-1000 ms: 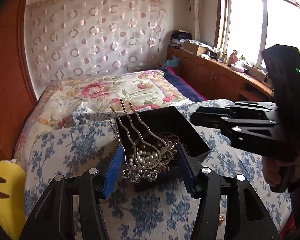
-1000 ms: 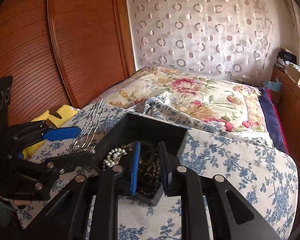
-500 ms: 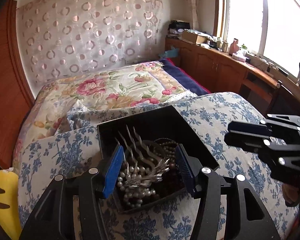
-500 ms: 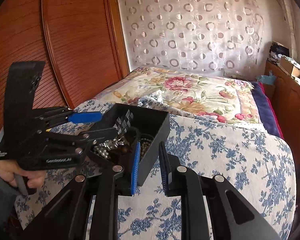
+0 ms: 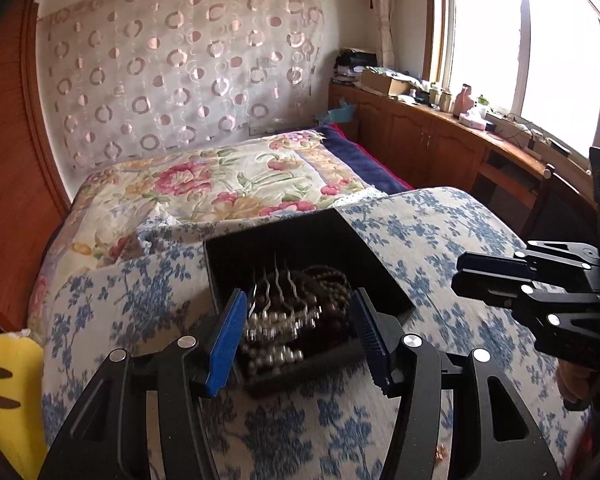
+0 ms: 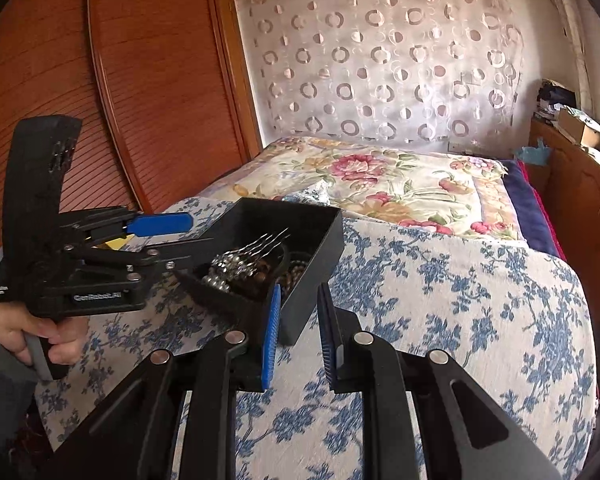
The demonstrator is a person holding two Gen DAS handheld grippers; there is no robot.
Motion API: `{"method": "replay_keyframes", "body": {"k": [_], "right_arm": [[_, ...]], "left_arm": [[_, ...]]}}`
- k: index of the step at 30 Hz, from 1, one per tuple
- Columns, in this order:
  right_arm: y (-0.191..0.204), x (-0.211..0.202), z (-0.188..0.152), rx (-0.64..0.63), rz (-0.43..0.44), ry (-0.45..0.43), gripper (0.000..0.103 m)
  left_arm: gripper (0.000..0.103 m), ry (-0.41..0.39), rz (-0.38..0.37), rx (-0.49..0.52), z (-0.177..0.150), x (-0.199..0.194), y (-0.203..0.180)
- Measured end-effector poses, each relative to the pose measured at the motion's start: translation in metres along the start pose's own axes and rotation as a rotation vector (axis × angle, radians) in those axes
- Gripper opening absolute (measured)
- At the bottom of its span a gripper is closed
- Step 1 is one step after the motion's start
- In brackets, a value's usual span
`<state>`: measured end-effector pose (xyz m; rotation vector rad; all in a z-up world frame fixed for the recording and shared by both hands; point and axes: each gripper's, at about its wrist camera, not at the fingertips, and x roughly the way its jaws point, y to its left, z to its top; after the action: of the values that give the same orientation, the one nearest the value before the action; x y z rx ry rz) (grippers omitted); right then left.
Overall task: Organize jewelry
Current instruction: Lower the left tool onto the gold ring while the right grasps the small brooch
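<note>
lying in black box, hairpin prongs point away.

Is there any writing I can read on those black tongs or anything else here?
"GenRobot.AI", blurred and only roughly legible: white lettering on the side of the black left tongs.
Small white label at that tool's rear end: too small to read.
No other readable text.
</note>
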<state>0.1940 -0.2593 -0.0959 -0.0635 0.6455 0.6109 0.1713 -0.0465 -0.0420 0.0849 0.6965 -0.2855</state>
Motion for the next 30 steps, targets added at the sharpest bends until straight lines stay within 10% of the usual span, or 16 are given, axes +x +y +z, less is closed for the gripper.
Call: {"method": "replay_keyframes", "body": {"k": [30], "right_arm": [[0.072,0.0,-0.081,-0.144,0.068,0.179,0.026]], "left_arm": [[0.052,0.082,-0.014,-0.083,-0.115,-0.057,0.016]]}}
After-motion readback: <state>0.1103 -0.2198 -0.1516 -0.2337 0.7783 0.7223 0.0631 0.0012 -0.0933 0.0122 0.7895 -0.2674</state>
